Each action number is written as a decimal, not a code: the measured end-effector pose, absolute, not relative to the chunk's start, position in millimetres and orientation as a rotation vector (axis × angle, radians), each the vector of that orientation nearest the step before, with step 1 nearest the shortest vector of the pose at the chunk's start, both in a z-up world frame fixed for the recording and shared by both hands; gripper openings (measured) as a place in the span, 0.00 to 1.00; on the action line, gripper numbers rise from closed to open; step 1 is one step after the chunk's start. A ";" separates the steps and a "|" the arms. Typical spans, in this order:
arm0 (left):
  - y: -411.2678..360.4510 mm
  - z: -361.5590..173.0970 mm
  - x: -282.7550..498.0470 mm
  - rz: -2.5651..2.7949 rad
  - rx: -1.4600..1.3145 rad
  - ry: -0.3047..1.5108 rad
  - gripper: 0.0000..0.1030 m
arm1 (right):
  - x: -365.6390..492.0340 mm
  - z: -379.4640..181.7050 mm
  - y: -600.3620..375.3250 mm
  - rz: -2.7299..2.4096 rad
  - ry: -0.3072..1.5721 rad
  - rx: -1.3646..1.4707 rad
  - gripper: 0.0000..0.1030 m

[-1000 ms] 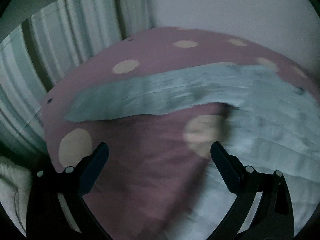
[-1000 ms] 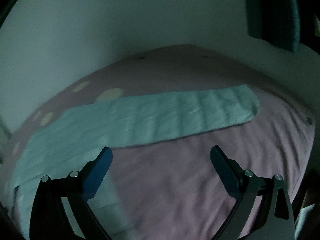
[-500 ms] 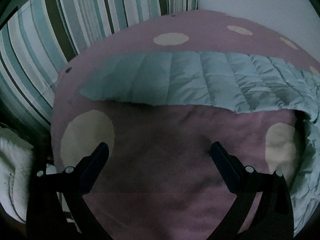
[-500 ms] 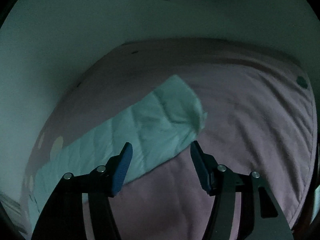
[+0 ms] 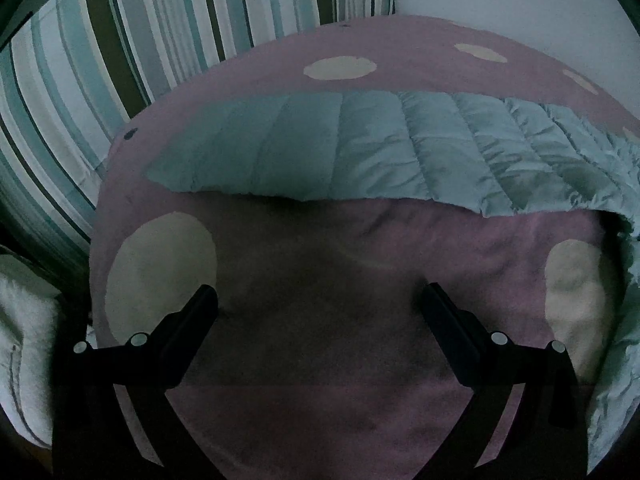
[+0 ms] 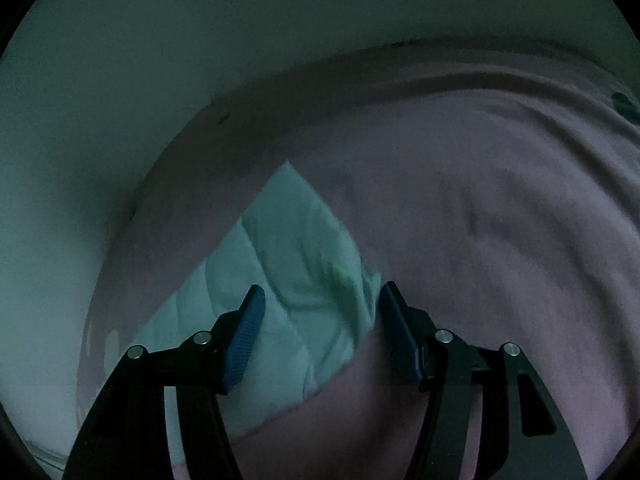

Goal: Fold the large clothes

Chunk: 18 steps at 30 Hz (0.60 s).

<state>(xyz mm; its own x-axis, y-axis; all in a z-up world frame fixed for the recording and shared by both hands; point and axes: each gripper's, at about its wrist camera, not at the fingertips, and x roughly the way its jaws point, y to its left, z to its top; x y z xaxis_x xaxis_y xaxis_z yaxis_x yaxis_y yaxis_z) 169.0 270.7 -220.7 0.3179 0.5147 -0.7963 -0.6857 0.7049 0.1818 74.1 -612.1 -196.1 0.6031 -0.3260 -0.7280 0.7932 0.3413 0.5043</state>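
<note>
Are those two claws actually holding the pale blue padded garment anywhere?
Neither holds it. The right gripper straddles the quilted garment's end, jaws apart; the left gripper stands open over the pink bedspread.

My left gripper (image 5: 318, 300) points steeply down, its two dark fingers (image 5: 196, 320) spread wide with nothing between them. My right gripper (image 6: 320, 300) also tilts down; its jaws have just been closing and now stand partly apart, the blue ribbed pads (image 6: 246, 336) not pressing on anything, though the cloth's end lies in the gap between them.
</note>
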 end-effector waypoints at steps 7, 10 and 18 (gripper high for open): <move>264.1 -221.0 173.4 0.819 -0.157 0.969 0.98 | 81.5 -180.0 -604.3 -0.721 0.578 0.924 0.20; 264.1 -221.1 173.4 0.820 -0.155 0.971 0.98 | 83.4 -164.8 -596.0 -0.689 0.566 0.915 0.12; 262.5 -221.4 173.7 0.825 -0.138 0.976 0.98 | 115.9 -97.1 -513.7 -0.549 0.524 0.726 0.11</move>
